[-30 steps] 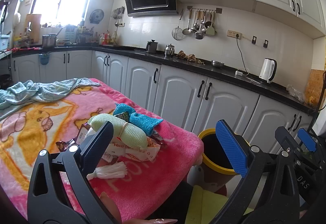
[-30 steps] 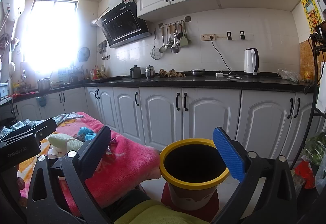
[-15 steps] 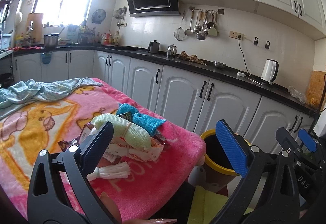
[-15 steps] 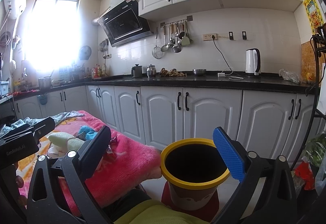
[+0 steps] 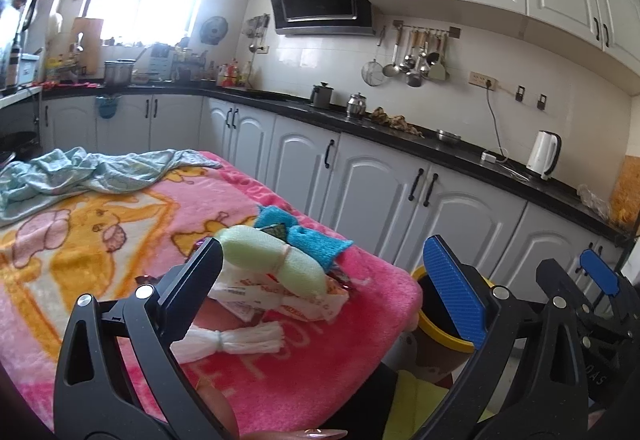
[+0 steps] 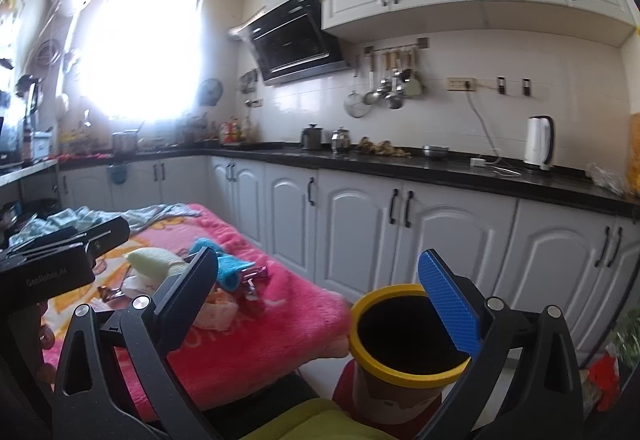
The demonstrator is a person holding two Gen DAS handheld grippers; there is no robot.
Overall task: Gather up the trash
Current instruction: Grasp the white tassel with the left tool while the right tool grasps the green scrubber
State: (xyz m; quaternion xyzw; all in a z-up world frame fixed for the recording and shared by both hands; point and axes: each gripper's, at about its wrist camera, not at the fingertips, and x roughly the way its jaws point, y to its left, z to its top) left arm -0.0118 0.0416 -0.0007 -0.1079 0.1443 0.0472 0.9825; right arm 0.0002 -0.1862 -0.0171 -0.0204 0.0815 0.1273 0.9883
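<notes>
A heap of trash lies near the corner of the pink blanket (image 5: 120, 240): a pale green rolled cloth (image 5: 272, 260), a blue rag (image 5: 316, 240), white printed wrappers (image 5: 280, 300) and a white tied tassel (image 5: 236, 340). My left gripper (image 5: 324, 252) is open just short of the heap, holding nothing. A yellow-rimmed bin (image 6: 400, 374) stands on the floor beside the blanket's corner. My right gripper (image 6: 320, 254) is open and empty, above and in front of the bin. In the right wrist view the green roll (image 6: 154, 264), blue rag (image 6: 230, 268) and shiny sweet wrappers (image 6: 252, 292) show left of centre.
White cabinets (image 5: 360, 192) under a black counter (image 5: 440, 152) run behind the blanket and bin. A light blue cloth (image 5: 80, 172) lies crumpled at the blanket's far end. A person's yellow-green garment (image 5: 424, 392) fills the space below the bin. Red and green bags (image 6: 608, 372) lie at the right.
Both views have swung a little to the left, so the heap and the bin sit further right in the frames. Both grippers stay open and empty; the trash has not moved.
</notes>
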